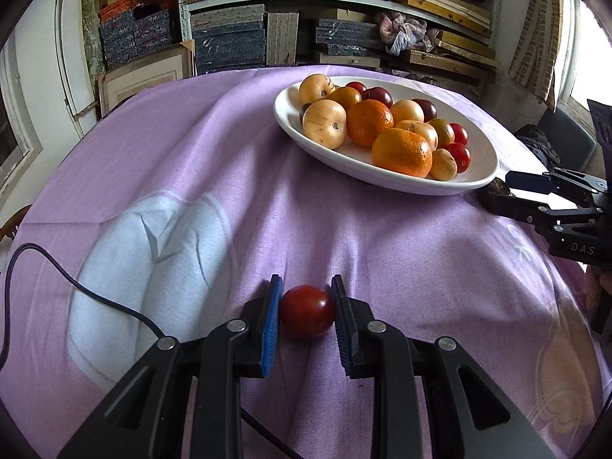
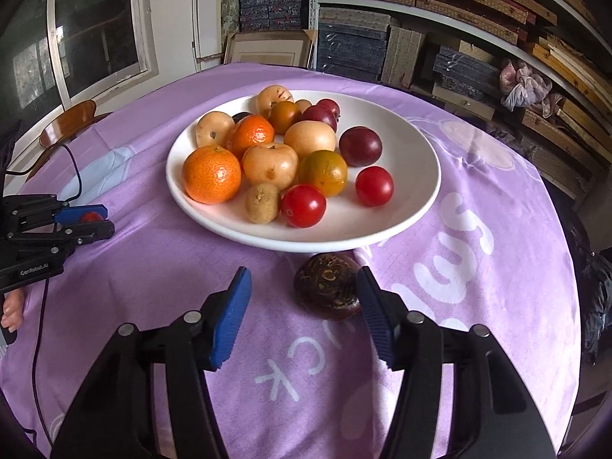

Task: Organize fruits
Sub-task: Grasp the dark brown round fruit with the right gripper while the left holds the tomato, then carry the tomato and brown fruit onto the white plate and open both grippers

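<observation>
A white plate [image 1: 482,178] holds several fruits: oranges, pale yellow fruits, red tomatoes and dark plums; it also shows in the right wrist view [image 2: 413,153]. My left gripper [image 1: 307,308] is shut on a red tomato [image 1: 307,311] that sits on the purple cloth; it shows at the left of the right wrist view [image 2: 100,218]. My right gripper [image 2: 304,306] is open around a dark mottled fruit [image 2: 327,285] that lies on the cloth just in front of the plate, close to the right finger. In the left wrist view it reaches in from the right [image 1: 508,191].
A purple tablecloth [image 1: 214,153] covers the round table. A black cable [image 1: 76,287] runs over its left side. Shelves of stacked boxes [image 1: 344,19] stand behind the table. A wooden chair [image 2: 69,120] stands at the far left.
</observation>
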`<state>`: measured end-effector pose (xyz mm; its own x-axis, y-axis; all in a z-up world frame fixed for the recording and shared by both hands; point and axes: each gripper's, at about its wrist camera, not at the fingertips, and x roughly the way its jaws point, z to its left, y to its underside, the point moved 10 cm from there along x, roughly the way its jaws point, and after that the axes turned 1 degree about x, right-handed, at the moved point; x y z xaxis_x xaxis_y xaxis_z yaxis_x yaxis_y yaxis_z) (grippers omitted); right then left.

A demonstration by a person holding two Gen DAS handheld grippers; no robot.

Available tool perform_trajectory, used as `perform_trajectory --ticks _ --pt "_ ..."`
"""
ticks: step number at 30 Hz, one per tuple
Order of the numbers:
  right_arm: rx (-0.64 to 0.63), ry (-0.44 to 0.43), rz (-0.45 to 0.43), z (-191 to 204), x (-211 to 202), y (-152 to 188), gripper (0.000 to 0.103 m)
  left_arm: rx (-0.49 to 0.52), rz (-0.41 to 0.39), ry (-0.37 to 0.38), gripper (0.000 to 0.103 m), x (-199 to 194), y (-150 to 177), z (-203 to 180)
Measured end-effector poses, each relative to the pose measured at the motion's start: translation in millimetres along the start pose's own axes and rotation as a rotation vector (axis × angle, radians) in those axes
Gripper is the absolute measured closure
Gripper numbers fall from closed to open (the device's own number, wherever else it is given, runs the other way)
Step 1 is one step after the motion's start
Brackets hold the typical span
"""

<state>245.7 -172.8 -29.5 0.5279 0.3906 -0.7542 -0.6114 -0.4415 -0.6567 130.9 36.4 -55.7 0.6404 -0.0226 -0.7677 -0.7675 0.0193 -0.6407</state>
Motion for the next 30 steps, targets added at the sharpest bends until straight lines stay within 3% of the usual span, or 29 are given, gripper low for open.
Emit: perform_trajectory --ticks 6,16,30 --pt "0.005 0.017 0.034 -12 12 -1 0.059 -0.007 0.005 0.006 0.077 1 0 2" --pt "-0.029 0.044 0.063 -9 19 7 0.059 -0.007 0.006 0.006 0.076 2 -1 2" --pt "0.007 -0.060 0.034 31 -29 62 0.060 0.029 0.010 -0.012 0.072 1 6 -2"
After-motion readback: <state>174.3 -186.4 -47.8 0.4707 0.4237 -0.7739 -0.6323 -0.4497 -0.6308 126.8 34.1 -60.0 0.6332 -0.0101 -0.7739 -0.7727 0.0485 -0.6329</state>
